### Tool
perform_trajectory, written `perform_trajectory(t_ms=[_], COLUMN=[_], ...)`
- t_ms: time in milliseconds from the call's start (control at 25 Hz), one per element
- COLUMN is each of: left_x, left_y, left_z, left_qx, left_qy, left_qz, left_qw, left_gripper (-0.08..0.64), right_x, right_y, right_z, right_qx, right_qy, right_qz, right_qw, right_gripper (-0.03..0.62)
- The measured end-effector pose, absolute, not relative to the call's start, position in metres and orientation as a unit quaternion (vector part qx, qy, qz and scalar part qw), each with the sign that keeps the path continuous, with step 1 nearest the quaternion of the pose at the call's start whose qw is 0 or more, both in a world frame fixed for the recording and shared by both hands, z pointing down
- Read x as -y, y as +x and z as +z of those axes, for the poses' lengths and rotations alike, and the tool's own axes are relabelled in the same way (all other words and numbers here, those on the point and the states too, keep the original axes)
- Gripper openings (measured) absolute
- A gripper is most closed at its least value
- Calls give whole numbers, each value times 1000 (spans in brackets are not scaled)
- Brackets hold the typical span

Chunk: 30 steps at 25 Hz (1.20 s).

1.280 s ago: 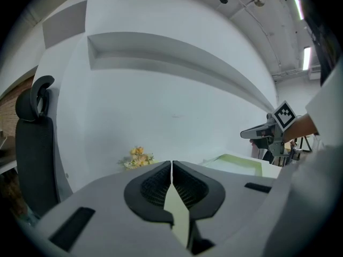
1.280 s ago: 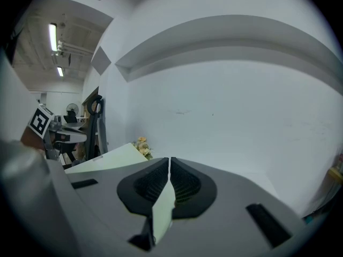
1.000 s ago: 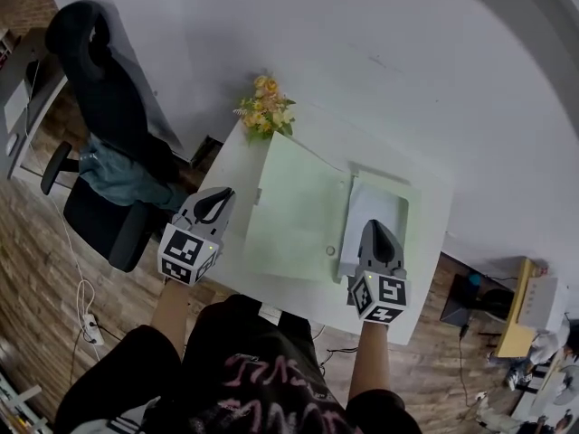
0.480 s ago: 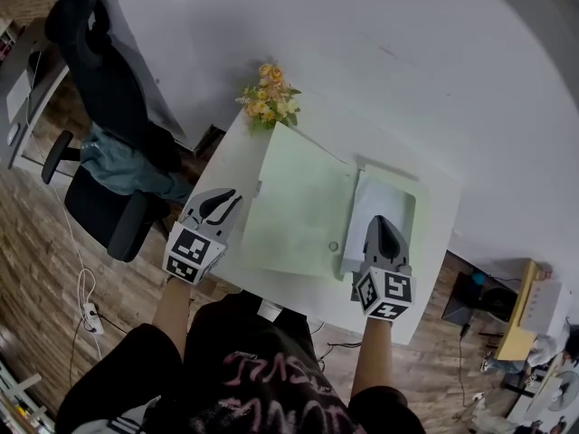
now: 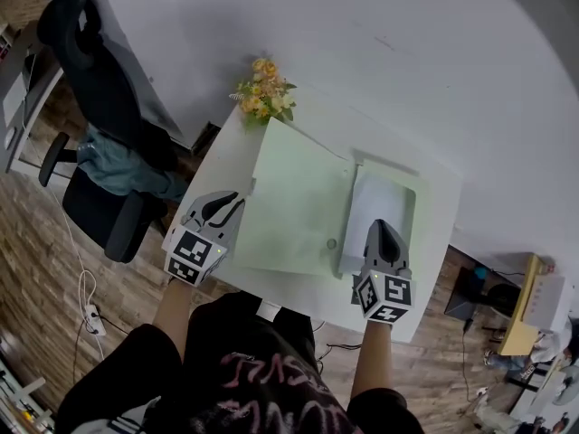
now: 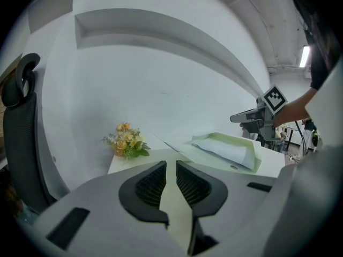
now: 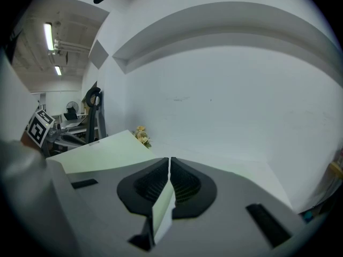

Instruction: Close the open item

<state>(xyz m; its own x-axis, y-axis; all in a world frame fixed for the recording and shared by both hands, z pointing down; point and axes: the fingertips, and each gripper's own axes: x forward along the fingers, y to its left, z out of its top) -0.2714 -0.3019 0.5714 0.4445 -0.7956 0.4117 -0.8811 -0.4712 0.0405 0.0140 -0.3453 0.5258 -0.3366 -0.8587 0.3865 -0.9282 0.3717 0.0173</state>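
Note:
A pale green folder (image 5: 298,206) lies open on the white table (image 5: 425,283), with white papers (image 5: 378,208) in its right half. My left gripper (image 5: 231,204) sits at the left edge of the folder's cover, its jaws shut on that pale green sheet (image 6: 170,197). In the right gripper view the cover (image 7: 102,149) stands tilted up off the table. At the near edge of the right half, my right gripper (image 5: 380,227) is shut on a pale sheet edge (image 7: 163,208). From the left gripper view, the right half with the papers (image 6: 230,149) shows ahead.
A small bunch of yellow flowers (image 5: 264,98) stands at the table's far left corner against the white wall. A black office chair (image 5: 99,89) with a garment on it is left of the table. A wooden floor with cables lies below.
My left gripper has edged right along the cover's left edge, and the cover looks wider and more raised. My right gripper has stayed at the near edge of the papers.

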Motion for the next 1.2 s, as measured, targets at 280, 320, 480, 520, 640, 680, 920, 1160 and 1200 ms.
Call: perform_trajectory(t_ms=[280,320,480,520,640,680,920,1160,1200], left_x=[312,313,315,316,321,323,329,334,335], left_y=[-256,-253,-234,-228,-208,-200,-160,-117,-109], left_z=[553,549,530,526,515,512,494,482,480], left_qx=[491,489,482,477,461,456,431,401,396], left_qy=[851,853,861,865,874,877,892,906,908], left_qz=[144,139,136,137,140,139,125,129,130], left_qw=[118,114,88,82,61,57,45,29,28], left_gripper=[55,55,55,55,55,55,55,55,55], right_x=[342,341,336,335,331,329,318,307,306], right_y=[34,37,54,59,77,84,127,163,169], right_z=[523,521,513,511,506,504,499,495,495], right_qx=[804,803,800,798,791,788,771,756,754], right_qy=[562,564,571,574,585,589,614,632,635], right_qz=[104,103,102,101,100,100,106,111,112], right_qw=[162,160,155,153,146,145,135,126,124], right_gripper=[28,28,28,28,28,28,28,28,28])
